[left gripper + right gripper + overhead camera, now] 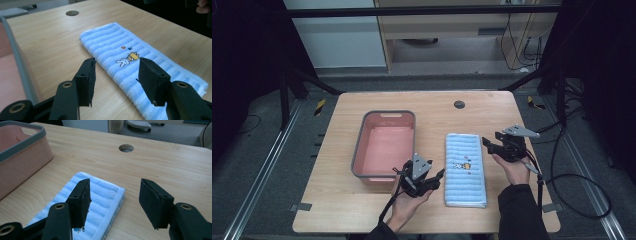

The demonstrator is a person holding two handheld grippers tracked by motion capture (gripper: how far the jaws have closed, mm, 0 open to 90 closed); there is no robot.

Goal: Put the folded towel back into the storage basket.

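A folded light-blue striped towel with a small rabbit picture lies on the wooden table, right of the pink bin. My left gripper hovers at the towel's left edge near its front end; its jaws stand open with nothing between them. In the left gripper view the towel runs beyond the open jaws. My right gripper is at the towel's right edge near its far end, open and empty. The right gripper view has the towel's far corner under the left jaw.
The pink bin with a grey rim stands left of the towel. A round cable hole sits at the table's back middle. Cables trail off the table's right side. Bare wood lies in front of the bin.
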